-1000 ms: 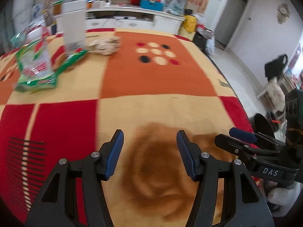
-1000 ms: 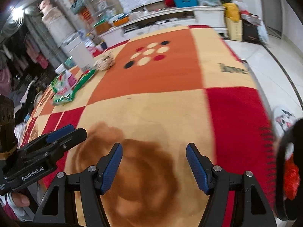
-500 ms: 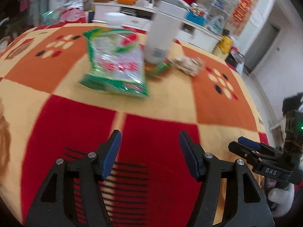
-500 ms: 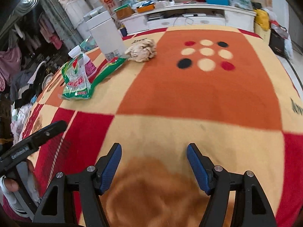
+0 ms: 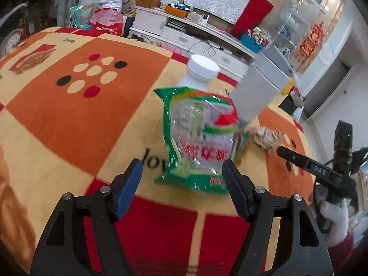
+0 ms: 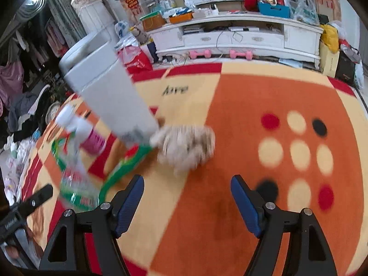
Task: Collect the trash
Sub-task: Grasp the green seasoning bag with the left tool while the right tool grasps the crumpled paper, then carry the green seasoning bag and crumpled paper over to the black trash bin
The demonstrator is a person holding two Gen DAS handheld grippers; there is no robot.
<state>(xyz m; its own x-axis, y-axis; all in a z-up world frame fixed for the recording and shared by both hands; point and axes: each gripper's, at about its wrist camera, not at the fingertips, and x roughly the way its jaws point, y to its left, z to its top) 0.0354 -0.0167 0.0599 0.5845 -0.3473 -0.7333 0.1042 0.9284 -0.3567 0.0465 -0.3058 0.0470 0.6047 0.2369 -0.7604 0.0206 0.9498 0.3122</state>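
Left gripper (image 5: 181, 181) hangs with fingers spread wide, empty, lined up on the green wrapper (image 5: 200, 142), which lies on the blanket (image 5: 69, 119) just ahead of the tips. Right gripper (image 6: 187, 203) is likewise spread and empty, facing the paper wad (image 6: 186, 147) just beyond it. A bottle (image 5: 201, 73) stands behind the wrapper; the white bin (image 6: 112, 101) stands beside the wad, toward the far edge.

Advice: lower each gripper until the fingers straddle its item, close on a bunched part of the wrapper rather than a flat face, and avoid snagging the blanket pile.

Writing: "love" on the blanket, partly covered; "DAS" on the right gripper's body. The wrapper's red print is unreadable.
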